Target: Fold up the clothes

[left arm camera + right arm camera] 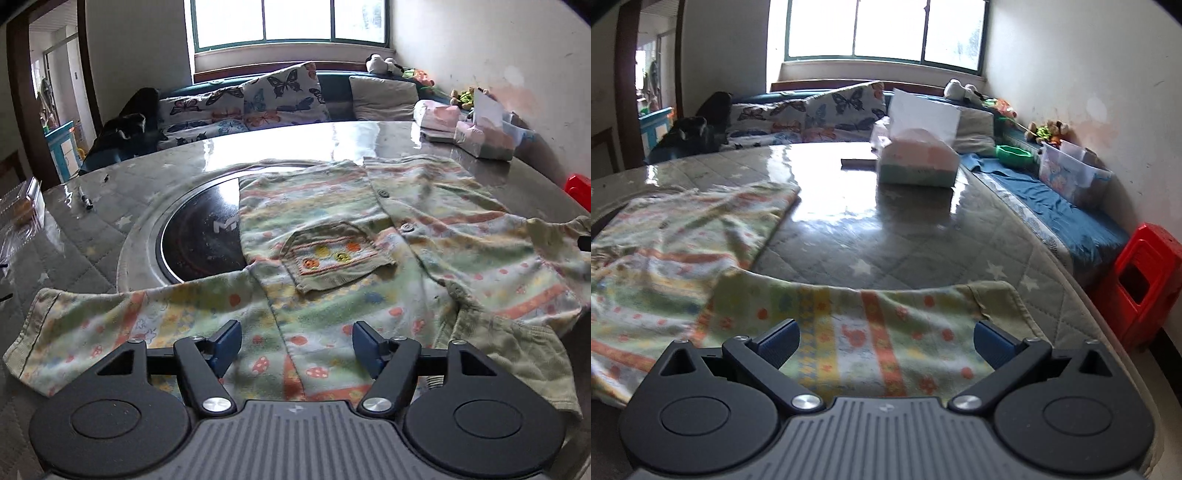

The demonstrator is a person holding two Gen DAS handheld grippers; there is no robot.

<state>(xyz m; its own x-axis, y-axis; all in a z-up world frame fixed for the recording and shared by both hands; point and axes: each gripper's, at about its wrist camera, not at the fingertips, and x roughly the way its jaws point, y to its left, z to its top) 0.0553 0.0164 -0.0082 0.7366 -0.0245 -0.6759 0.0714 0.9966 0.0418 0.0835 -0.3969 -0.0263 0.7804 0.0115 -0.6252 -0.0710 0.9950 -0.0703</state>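
Observation:
A child's pale green patterned shirt [332, 229] with a chest pocket [332, 254] and buttons lies spread flat on the table, partly over a round black hob. My left gripper [295, 345] is open, its blue fingers [227, 347] just above the shirt's shoulder near the left sleeve [92, 328]. In the right wrist view the shirt's body [665, 236] lies at left and its other sleeve [871, 332] stretches out under my right gripper [886, 345], which is open and empty just above the cloth.
A round black hob [199, 236] is set in the glossy quilted table [886, 236]. A tissue box [916, 158] stands at the far right of the table. A pen [85, 201] lies at the left. A red stool [1137, 288] stands beside the table. A cushioned bench runs behind.

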